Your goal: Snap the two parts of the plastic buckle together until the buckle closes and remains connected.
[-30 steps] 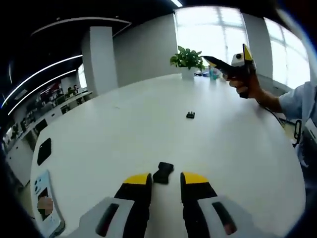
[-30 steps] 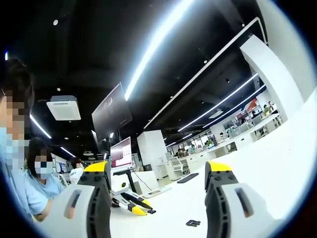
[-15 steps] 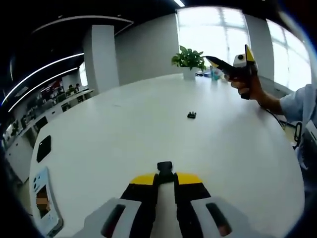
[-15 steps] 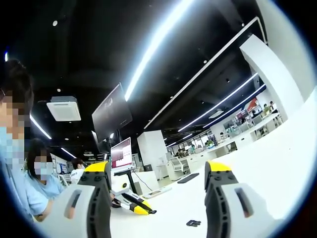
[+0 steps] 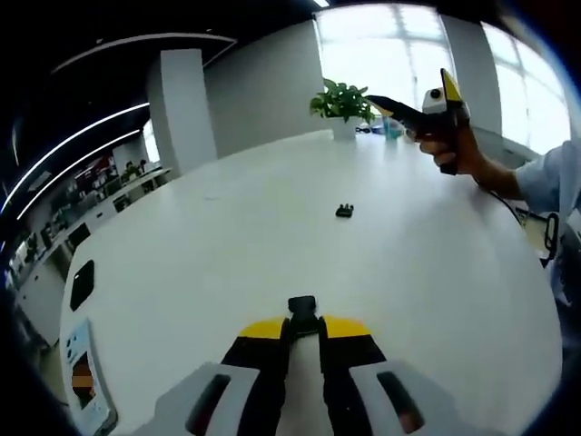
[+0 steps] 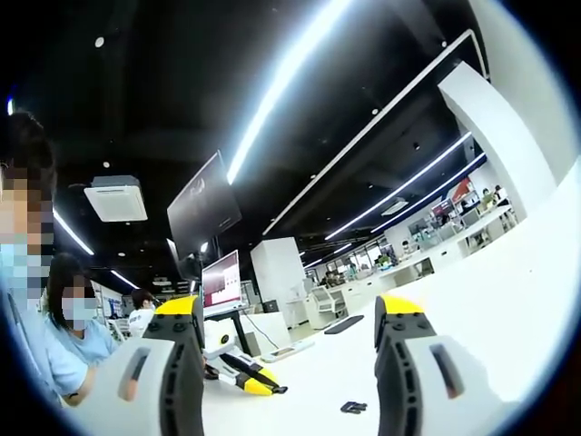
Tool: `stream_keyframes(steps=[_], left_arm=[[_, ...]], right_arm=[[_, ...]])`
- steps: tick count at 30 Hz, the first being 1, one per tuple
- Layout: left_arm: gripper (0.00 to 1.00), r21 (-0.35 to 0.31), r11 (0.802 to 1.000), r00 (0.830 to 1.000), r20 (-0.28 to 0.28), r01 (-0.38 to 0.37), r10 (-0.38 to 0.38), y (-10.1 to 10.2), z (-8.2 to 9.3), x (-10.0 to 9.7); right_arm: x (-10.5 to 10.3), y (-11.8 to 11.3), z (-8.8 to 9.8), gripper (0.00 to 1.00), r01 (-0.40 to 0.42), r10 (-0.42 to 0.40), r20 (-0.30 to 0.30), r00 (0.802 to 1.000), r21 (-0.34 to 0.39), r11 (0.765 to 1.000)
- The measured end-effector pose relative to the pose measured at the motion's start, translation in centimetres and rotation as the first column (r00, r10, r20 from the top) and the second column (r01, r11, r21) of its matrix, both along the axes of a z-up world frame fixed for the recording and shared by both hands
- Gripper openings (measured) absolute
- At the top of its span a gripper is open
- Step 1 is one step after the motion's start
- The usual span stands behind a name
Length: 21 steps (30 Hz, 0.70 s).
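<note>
At lower centre of left gripper view: left gripper (image 5: 301,329) clamped on buckle half (image 5: 302,309). Likely light, rigid, slick; grip flat sides. Second half (image 5: 344,211) mid-table. Right gripper (image 6: 289,316) wide, empty.

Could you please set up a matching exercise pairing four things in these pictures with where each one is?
Things:
1. near buckle part
2. far buckle part
3. potted plant
4. right hand-held gripper

Places:
A. at the table's far edge, by the windows
B. lying free in the middle of the white table
C. raised above the table in a person's hand
D. clamped in the left hand-held gripper

Pairs: 1-D, 2-B, 3-A, 4-C
</note>
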<state>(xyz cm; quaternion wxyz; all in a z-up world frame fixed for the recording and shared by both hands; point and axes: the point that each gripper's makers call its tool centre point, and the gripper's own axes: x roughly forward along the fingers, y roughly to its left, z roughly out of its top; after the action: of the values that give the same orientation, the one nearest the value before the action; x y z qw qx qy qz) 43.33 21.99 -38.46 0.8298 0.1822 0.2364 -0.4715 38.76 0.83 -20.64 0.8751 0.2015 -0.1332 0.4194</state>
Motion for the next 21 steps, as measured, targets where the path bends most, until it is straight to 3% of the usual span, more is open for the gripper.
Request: stream_keyframes(steps=[6, 10, 21], left_arm=[[0.12, -0.011, 0.999, 0.999, 0.017, 0.032, -0.032, -1.5, 0.0, -1.1], [0.12, -0.052, 0.997, 0.998, -0.007, 0.058, -0.058, -2.8, -0.1, -2.0], [0.11, -0.063, 0.995, 0.997, -0.032, 0.072, -0.074, -4.5, -0.2, -3.7]], right_arm=[[-0.1, 0.1, -0.2, 0.78, -0.002, 0.002, -0.002, 1.0, -0.005, 1.0], [0.0, 0.2, -0.3, 0.78, -0.005, 0.005, -0.007, 1.0, -0.01, 1.0], [0.3, 0.3, -1.1, 0.77, 0.003, -0.003, -0.022, 1.0, -0.023, 1.0]])
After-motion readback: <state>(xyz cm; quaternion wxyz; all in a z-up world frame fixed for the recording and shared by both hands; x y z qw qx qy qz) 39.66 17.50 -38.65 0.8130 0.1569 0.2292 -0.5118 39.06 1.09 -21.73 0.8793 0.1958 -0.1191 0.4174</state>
